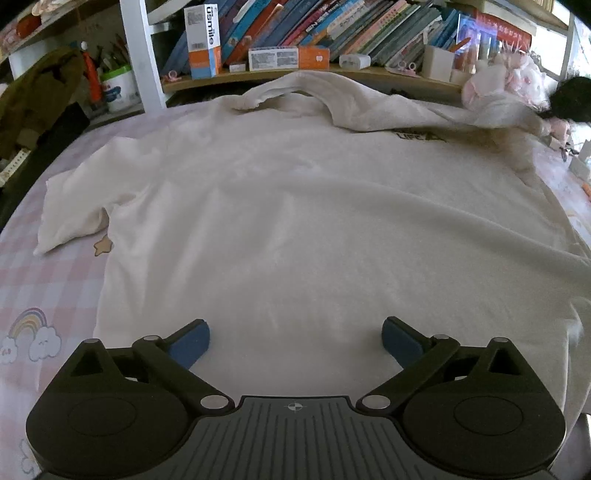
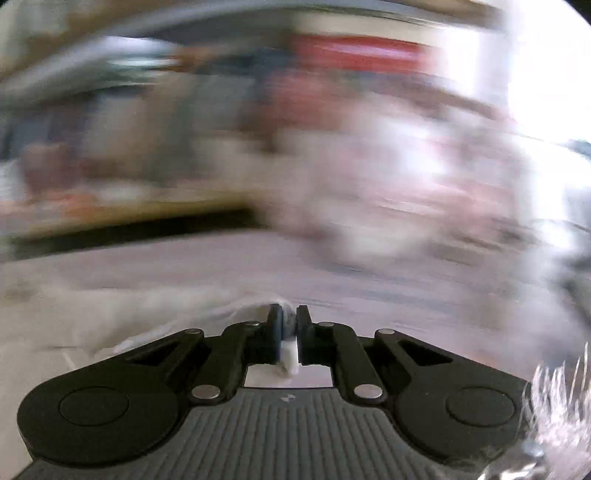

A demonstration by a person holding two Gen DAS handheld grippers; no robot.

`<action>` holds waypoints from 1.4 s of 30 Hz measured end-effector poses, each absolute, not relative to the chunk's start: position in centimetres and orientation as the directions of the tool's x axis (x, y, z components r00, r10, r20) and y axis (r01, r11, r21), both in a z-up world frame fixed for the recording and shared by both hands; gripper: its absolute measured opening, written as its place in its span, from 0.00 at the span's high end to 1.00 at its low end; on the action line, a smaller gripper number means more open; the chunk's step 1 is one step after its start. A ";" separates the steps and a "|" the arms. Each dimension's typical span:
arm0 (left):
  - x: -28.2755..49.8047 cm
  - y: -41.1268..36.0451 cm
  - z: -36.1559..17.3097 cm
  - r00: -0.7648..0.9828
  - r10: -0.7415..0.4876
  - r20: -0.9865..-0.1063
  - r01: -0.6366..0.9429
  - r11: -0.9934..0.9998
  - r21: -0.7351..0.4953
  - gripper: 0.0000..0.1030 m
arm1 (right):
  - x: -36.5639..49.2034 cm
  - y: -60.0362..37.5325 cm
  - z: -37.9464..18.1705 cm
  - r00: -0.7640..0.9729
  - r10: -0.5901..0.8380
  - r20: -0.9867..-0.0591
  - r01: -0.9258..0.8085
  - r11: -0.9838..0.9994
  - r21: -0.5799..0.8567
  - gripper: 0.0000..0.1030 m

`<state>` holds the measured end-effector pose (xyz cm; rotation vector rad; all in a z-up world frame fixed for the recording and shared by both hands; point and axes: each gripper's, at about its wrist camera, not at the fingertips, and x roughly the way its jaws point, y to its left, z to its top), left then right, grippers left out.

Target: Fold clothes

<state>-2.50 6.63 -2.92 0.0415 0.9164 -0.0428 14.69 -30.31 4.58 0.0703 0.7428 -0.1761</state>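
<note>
Your left gripper hovers, jaws wide, above the cream cotton T-shirt; your right gripper pinches its white fabric.

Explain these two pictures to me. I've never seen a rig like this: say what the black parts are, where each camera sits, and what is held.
A person holds a two-finger gripper in each hand; each carries a camera looking along its fingers. The left view shows the left gripper open, above a white shirt spread on a pink checked sheet, with a bookshelf behind. The right view is blurred by motion, but the right gripper is shut on white fabric, probably part of the shirt.
</note>
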 end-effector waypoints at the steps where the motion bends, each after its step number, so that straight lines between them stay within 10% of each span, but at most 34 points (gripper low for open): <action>1: -2.5 6.7 -3.0 0.608 -0.019 -0.794 0.053 0.998 0.017 0.01 | 14.7 -31.7 3.5 0.679 -0.162 -0.716 0.212 0.977 -0.020 0.93; 16: -2.7 6.4 -3.3 0.625 -0.003 -0.781 0.026 1.000 0.017 0.00 | 11.8 -30.2 4.2 0.683 0.023 -0.730 -0.112 0.991 -0.074 0.42; 22: -2.6 6.6 -3.3 0.623 -0.007 -0.782 0.030 0.999 0.015 0.00 | 12.3 -27.9 4.8 0.669 0.092 -0.737 -0.348 0.916 -0.201 0.37; 30: -2.4 6.5 -3.2 0.607 -0.005 -0.795 0.033 0.999 0.019 0.00 | 15.3 -24.0 2.9 0.623 0.097 -0.776 -0.533 0.778 -0.331 0.51; 32: -2.1 6.6 -2.9 0.603 -0.002 -0.798 0.042 0.999 0.030 0.00 | 16.7 -23.8 2.0 0.559 0.095 -0.824 -0.566 0.770 -0.295 0.86; 34: -1.7 7.0 -2.5 0.614 0.009 -0.789 0.050 0.997 0.051 0.00 | 18.3 -24.6 2.1 0.536 0.094 -0.839 -0.569 0.775 -0.276 0.95; 42: 1.0 8.8 -0.3 0.673 0.047 -0.738 0.078 0.988 0.134 0.00 | 23.6 -28.1 4.1 0.706 -0.148 -0.692 -0.154 0.923 -0.354 0.83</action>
